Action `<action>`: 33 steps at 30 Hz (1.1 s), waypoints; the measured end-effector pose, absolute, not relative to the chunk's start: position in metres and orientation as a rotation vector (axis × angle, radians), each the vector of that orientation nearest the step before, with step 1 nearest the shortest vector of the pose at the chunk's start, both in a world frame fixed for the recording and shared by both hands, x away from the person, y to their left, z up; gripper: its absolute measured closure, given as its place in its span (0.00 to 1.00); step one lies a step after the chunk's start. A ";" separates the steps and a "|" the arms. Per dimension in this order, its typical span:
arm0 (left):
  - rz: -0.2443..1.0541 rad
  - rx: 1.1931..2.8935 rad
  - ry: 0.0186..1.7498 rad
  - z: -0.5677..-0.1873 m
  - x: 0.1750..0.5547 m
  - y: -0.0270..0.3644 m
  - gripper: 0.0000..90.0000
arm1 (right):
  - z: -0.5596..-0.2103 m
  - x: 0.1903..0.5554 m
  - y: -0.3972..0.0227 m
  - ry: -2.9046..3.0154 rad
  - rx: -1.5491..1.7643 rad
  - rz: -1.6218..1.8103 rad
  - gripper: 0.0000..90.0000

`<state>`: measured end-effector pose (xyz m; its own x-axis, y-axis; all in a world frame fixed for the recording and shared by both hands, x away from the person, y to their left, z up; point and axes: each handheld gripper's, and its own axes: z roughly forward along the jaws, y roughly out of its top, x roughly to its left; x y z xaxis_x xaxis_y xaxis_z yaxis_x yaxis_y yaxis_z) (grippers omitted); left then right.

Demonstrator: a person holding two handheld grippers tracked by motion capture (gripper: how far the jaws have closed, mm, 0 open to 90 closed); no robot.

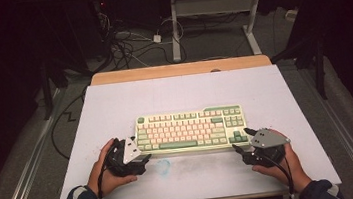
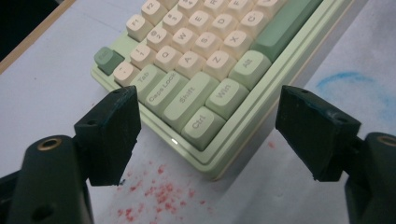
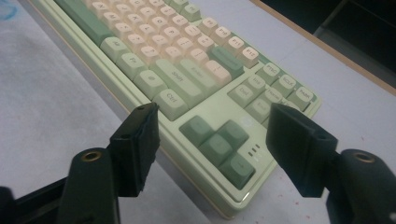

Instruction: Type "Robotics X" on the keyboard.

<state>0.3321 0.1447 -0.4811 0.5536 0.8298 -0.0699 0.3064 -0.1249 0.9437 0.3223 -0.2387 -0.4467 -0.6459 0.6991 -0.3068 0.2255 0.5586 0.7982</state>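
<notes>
The left gripper [image 2: 208,123] is standing with its blocky black rubber-like jaws apart, straddling the near left corner of the keyboard [image 2: 219,60] without its pads pressing on it; the Ctrl key is sitting just ahead of the gap. The right gripper [image 3: 212,140] is likewise holding its jaws spread, framing the near right corner of the keyboard [image 3: 187,88] where the dark green arrow keys are clustering, and nothing is being pinched. In the high view the left gripper [image 1: 135,154] and the right gripper [image 1: 242,140] are flanking the two short ends of the keyboard [image 1: 190,129], each carried in a hand with a dark striped sleeve behind it.

The keyboard is a flat, rectangular slab of pale green plastic with smooth rounded keycaps in cream, pink and sage green. It is lying in the middle of the table [image 1: 184,93], long axis running left to right, spacebar edge facing the person. The tabletop is a matte pale sheet, carrying red speckles [image 2: 159,193] and a blue smudge [image 2: 355,84].
</notes>
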 end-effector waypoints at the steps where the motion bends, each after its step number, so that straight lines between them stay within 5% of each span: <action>1: 0.601 1.690 0.967 -0.481 0.332 0.146 0.24 | -0.446 0.324 -0.239 2.173 0.742 1.022 0.47; 19: 0.617 1.705 1.024 -0.488 0.327 0.163 0.26 | -0.444 0.360 -0.206 2.284 0.710 1.003 1.00; 33: 0.616 1.723 1.030 -0.488 0.327 0.165 0.26 | -0.454 0.378 -0.183 2.357 0.709 0.962 1.00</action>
